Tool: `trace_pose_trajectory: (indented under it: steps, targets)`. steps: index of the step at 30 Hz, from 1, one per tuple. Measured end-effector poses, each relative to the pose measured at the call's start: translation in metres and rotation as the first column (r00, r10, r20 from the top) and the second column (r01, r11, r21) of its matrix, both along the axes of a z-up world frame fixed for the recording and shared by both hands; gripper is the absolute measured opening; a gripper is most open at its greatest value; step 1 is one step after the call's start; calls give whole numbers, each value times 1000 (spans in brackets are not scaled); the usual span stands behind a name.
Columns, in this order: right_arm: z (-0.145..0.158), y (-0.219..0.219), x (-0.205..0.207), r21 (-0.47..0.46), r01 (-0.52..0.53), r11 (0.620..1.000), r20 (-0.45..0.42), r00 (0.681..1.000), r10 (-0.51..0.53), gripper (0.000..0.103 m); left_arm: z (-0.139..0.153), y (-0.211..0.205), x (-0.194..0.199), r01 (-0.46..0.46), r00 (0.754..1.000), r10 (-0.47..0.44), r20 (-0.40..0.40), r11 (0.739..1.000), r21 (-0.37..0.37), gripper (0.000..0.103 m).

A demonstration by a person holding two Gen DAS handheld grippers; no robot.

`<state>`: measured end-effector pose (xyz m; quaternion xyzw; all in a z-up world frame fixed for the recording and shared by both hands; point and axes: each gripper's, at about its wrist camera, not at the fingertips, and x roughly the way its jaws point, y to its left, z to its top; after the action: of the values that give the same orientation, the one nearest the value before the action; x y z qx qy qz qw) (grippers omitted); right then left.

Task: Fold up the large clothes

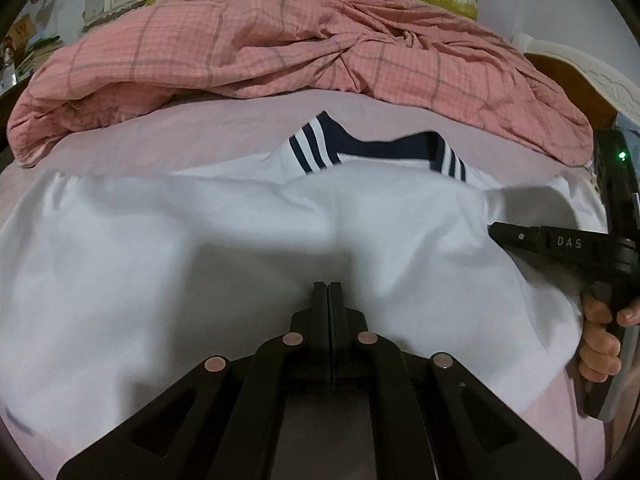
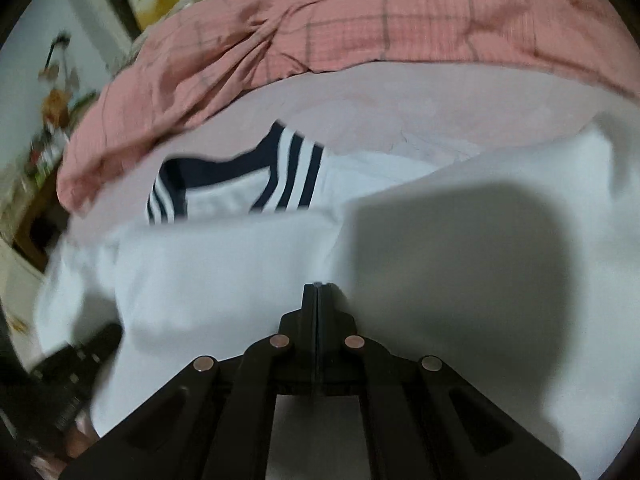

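Both the left gripper (image 1: pixel 328 286) and right gripper (image 2: pixel 317 287) are seen clenched on the shirt (image 1: pixel 200 240); thin cloth could be lost, spoiling the fold toward 12 o'clock.

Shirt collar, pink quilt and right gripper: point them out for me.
shirt collar (image 1: pixel 384 148), left wrist view, navy band.
pink quilt (image 1: pixel 248 48), left wrist view, checked top.
right gripper (image 2: pixel 318 286), right wrist view, closed fingertips.

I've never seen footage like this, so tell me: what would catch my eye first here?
A big white garment fills the middle of both views, spread over a pale pink sheet, its navy, white-striped collar at the far edge. Behind it lies a rumpled pink checked quilt. Each camera shows black gripper fingers pressed together over the cloth.
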<state>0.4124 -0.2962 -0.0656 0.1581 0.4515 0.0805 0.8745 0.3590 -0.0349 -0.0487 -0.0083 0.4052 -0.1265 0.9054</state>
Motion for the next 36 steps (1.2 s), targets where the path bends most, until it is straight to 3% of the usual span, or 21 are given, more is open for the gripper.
trace_pose_trajectory:
  steps: [5,9,10,12,13,14,15,18,22,24,25,26,27,28,29,31,32,34,36]
  targets:
    - [3,9,9,-56,-15,998,70,997,19,0,-1,13,3,0,1000,0,5,994,-108,4]
    - [37,0,-34,-43,31,999,158,987,-24,0,2,14,1,8,1000,-6,12,992,-128,4]
    - [48,-6,-48,-28,44,999,176,984,-38,7,3,13,0,9,1000,-6,20,993,-115,4]
    - [63,-21,-76,-1,113,994,191,975,-111,42,4,10,-2,9,999,-6,32,996,-91,4]
    - [66,-34,-93,32,176,984,179,967,-179,79,4,9,-3,9,999,-6,35,996,-88,4]
    - [65,-46,-110,90,222,971,173,956,-235,102,5,10,-2,8,999,-5,34,996,-90,4]
    - [62,-56,-123,134,241,961,165,951,-262,103,4,11,-1,8,999,-5,32,995,-96,4]
    - [46,-85,-153,140,331,933,92,934,-345,103,5,12,-1,5,999,-1,32,994,-105,4]
    - [24,-121,-166,160,496,853,62,858,-510,103,10,12,-7,7,999,-2,50,995,-101,6]
    - [11,-135,-159,225,529,818,43,834,-551,103,19,12,-14,14,998,-8,67,996,-92,20]
    - [9,-137,-151,233,521,821,54,836,-546,103,28,12,-19,21,996,-13,86,996,-91,24]
    - [9,-138,-145,224,511,830,67,842,-536,95,38,14,-24,27,993,-16,115,995,-99,29]
    - [11,-137,-135,206,486,849,80,857,-510,80,50,17,-30,31,988,-13,153,993,-111,33]
    - [13,-132,-123,161,468,869,75,872,-483,49,63,22,-35,30,982,-6,190,992,-122,35]
    - [16,-128,-116,116,480,870,83,868,-490,35,74,26,-40,25,976,4,220,991,-130,39]
    - [29,-114,-119,72,498,864,159,850,-503,24,97,36,-51,-12,960,45,275,992,-122,42]
    - [45,-97,-120,4,497,868,233,843,-484,22,106,40,-55,-24,952,60,301,992,-122,42]
    - [73,-60,-122,-133,474,871,355,843,-404,21,123,51,-63,-30,937,75,342,990,-135,42]
    - [99,-25,-122,-206,429,880,426,848,-314,21,137,62,-67,-55,933,104,345,987,-150,42]
